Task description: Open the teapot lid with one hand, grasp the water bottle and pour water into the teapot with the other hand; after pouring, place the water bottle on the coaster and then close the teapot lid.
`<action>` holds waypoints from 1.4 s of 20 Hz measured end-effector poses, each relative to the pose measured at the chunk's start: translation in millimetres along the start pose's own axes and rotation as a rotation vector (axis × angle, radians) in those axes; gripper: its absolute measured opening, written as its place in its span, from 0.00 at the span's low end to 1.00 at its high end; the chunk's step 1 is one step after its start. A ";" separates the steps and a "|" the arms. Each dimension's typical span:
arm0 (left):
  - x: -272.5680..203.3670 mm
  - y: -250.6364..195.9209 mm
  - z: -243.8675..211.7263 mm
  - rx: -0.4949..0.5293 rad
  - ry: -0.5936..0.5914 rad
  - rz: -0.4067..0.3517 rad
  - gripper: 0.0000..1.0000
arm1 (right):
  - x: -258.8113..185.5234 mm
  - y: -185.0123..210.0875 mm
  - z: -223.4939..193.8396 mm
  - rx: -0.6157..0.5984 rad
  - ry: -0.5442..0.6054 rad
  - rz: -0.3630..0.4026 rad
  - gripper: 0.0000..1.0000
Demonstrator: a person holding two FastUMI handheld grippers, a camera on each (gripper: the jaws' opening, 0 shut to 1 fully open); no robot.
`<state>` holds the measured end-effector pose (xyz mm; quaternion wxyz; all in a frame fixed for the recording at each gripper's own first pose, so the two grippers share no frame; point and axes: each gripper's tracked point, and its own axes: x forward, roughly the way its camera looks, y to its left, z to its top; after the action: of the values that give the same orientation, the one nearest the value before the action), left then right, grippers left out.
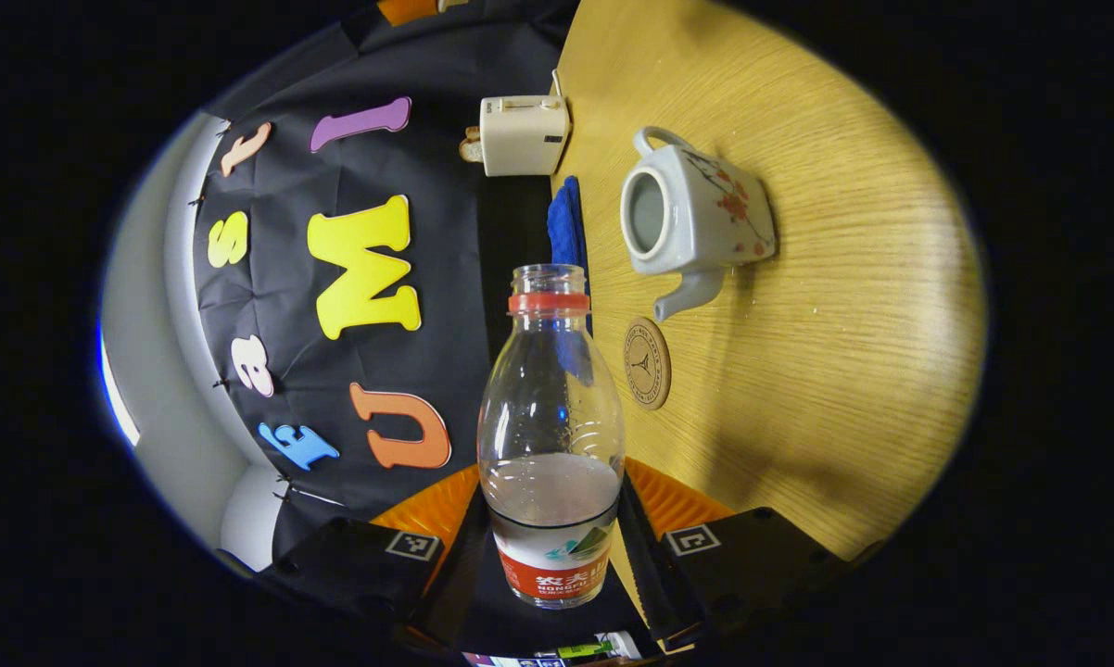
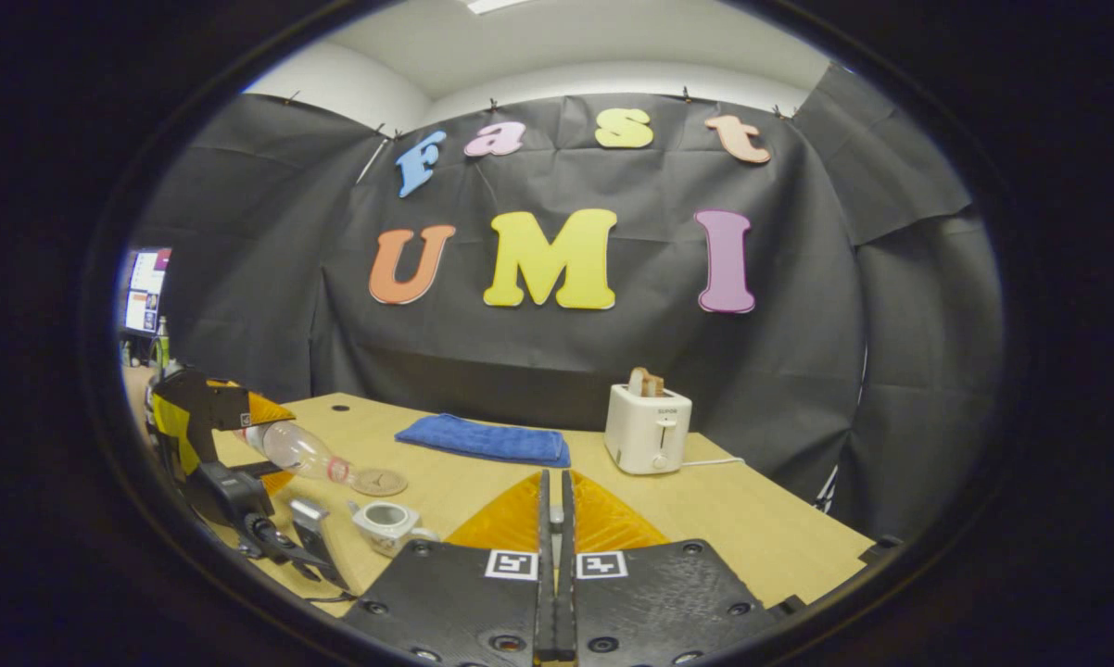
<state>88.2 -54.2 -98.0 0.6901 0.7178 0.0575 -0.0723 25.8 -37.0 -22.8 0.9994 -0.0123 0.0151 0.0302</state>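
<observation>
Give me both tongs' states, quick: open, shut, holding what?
Left tongs: shut on the water bottle, cap off, held tilted near the teapot.
Right tongs: shut; nothing visible between the fingers.

Booth: wooden table, black cloth backdrop.
Light wood-grain table [image 2: 752, 519] runs up to the black cloth wall [image 2: 613, 352], which is pinned along its top edge. White wall and ceiling [image 2: 557, 46] above it, with a bright light panel at the very top. White toaster [image 2: 648, 428] and folded blue cloth [image 2: 485, 439] sit near the back edge. Lit monitor [image 2: 143, 289] at far left.
</observation>
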 end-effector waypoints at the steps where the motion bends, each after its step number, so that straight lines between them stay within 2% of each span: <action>1: -0.5 0.8 1.8 0.016 -0.003 -0.002 0.74 | 0.5 -1.4 -0.9 0.003 0.003 0.000 0.00; 12: -4.0 9.2 19.0 0.242 -0.001 -0.023 0.73 | 4.4 -15.5 -1.2 0.036 0.018 -0.017 0.00; 21: -9.3 18.5 18.9 0.364 0.019 -0.031 0.74 | 2.6 -21.1 1.0 0.041 0.014 -0.023 0.00; 22: -9.5 20.3 21.2 0.378 0.018 -0.029 0.77 | 1.8 -21.7 1.1 0.042 0.016 -0.024 0.00; 23: -9.4 25.6 22.2 0.395 0.018 -0.027 0.77 | 2.9 -22.0 0.7 0.042 0.016 -0.023 0.01; 24: -8.2 30.7 23.1 0.409 0.018 -0.026 0.73 | 3.3 -22.8 1.3 0.039 0.016 -0.024 0.01; 28: -10.6 36.4 29.3 0.461 0.017 -0.027 0.73 | 4.8 -26.2 -1.3 0.036 0.027 -0.025 0.01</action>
<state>83.8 -84.7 -61.4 0.5065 0.8562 0.0547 -0.0865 32.1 -62.8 -23.6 0.9994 0.0050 0.0292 0.0174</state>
